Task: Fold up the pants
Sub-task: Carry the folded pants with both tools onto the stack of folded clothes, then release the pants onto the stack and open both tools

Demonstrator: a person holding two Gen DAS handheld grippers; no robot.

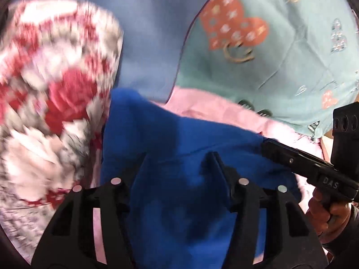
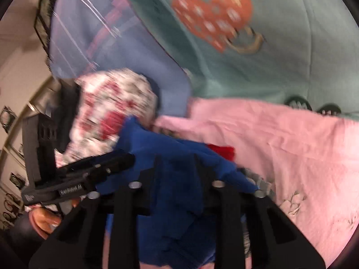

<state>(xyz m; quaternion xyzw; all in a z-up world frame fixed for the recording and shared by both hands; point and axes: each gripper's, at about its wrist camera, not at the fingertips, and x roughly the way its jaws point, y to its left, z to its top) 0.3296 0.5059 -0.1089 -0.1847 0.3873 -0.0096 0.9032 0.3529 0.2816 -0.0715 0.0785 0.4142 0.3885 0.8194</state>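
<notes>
Your left claw (image 1: 177, 163) stands with its two fingers apart, and the blue pants (image 1: 179, 139) fill the gap between them. The cloth bunches up ahead of the fingertips and drapes down over the claw body. Whether the fingers actually pinch the fabric cannot be told from the left wrist view; the left fingertip is hidden behind the cloth.

Your right claw (image 2: 175, 163) shows the same picture: fingers partly spread, blue pants (image 2: 170, 157) lying between and over them, with a fold hanging down below the fingertips. Grip on the cloth cannot be confirmed here either.

The pants sit directly ahead of both claws, held up in a crumpled mass above the bed. A small red patch (image 2: 221, 151) shows just beyond the right edge of the pants, ahead and to the right of your right claw.

Left of the left claw, a red-and-white floral cloth (image 1: 53, 85) fills the side of the view, heavily blurred. Ahead and to the right of it lies a pink sheet (image 1: 215, 109), and beyond that a teal blanket (image 1: 280, 62) printed with an orange heart (image 1: 233, 22). A blue-grey bedsheet (image 1: 152, 35) lies straight ahead, between the floral cloth and the teal blanket.

Your right claw (image 1: 278, 148) enters the left wrist view from the right side, its tip touching the pants. Your left claw (image 2: 119, 159) enters the right wrist view from the left, likewise at the edge of the pants.
</notes>
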